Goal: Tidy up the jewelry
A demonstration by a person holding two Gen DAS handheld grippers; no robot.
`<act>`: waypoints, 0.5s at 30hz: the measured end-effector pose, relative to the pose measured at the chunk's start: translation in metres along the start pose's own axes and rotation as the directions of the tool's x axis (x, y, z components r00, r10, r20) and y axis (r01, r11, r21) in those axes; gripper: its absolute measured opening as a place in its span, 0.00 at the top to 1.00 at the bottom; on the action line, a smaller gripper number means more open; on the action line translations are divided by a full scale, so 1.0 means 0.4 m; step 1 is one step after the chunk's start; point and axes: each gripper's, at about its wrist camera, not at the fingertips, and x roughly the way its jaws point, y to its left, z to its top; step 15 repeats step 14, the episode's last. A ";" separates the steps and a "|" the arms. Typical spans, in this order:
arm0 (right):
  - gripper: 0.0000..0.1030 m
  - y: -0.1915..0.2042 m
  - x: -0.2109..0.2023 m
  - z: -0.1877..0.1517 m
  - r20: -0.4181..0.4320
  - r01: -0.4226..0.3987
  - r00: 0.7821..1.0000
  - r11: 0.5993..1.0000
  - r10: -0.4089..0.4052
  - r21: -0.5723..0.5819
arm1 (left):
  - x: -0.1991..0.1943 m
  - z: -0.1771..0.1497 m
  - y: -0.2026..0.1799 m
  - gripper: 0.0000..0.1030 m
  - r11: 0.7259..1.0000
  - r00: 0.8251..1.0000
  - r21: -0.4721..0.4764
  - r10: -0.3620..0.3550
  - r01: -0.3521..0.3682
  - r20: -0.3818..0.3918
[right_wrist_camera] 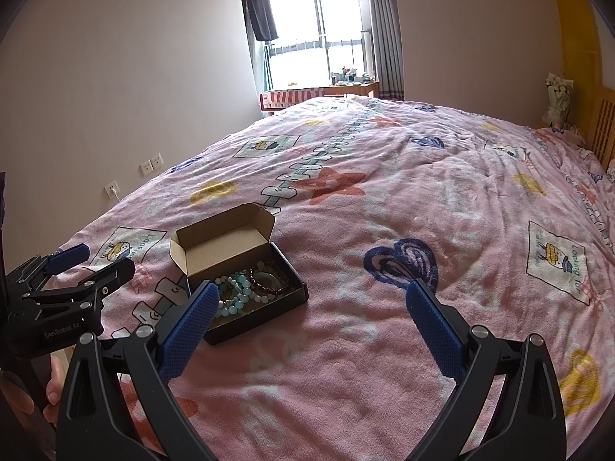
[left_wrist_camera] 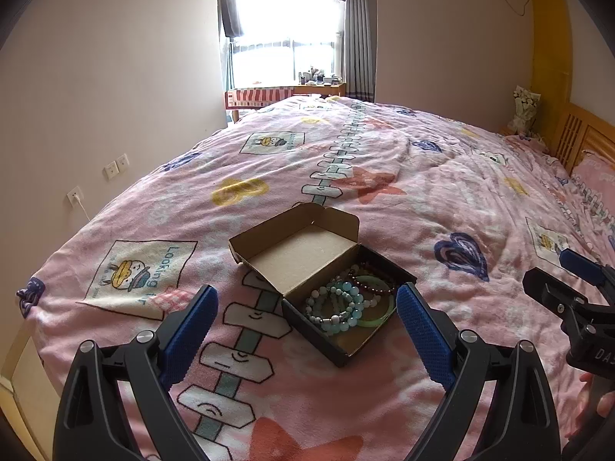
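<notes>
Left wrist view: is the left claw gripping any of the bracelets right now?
No. The left claw is open and holds nothing, and the bracelets lie piled in the open box on the blanket.

Daylight from blown-out window (left_wrist_camera: 284,23) — fisheye-bent edges, dark corners.

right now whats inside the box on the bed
Inside the box: a heap of bead bracelets, pale blue-green and dark red, plus a green bangle. Anything beneath the heap is hidden.

bed (left_wrist_camera: 442,199): pink cartoon blanket | on it: open cardboard box (left_wrist_camera: 307,257)
</notes>
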 end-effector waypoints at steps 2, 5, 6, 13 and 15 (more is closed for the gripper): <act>0.07 0.000 0.000 0.000 -0.001 0.000 1.000 1.000 0.000 0.002 | -0.002 0.000 -0.001 0.10 1.000 1.000 -0.002 -0.007 0.007 0.001; 0.07 -0.001 -0.001 0.000 -0.001 -0.001 1.000 1.000 0.001 0.001 | -0.007 -0.001 -0.001 0.10 1.000 1.000 -0.006 -0.017 0.017 0.005; 0.07 0.000 -0.001 0.000 0.000 -0.001 1.000 1.000 0.001 0.000 | -0.008 -0.001 -0.001 0.10 1.000 1.000 -0.009 -0.023 0.023 0.005; 0.07 -0.001 -0.001 0.000 -0.002 0.000 1.000 1.000 0.000 -0.001 | -0.013 0.002 0.022 0.10 0.997 0.998 -0.051 -0.059 0.059 0.014; 0.07 -0.001 -0.001 0.000 -0.001 0.002 1.000 1.000 -0.002 -0.002 | -0.013 0.002 0.022 0.10 0.997 0.998 -0.049 -0.061 0.062 0.015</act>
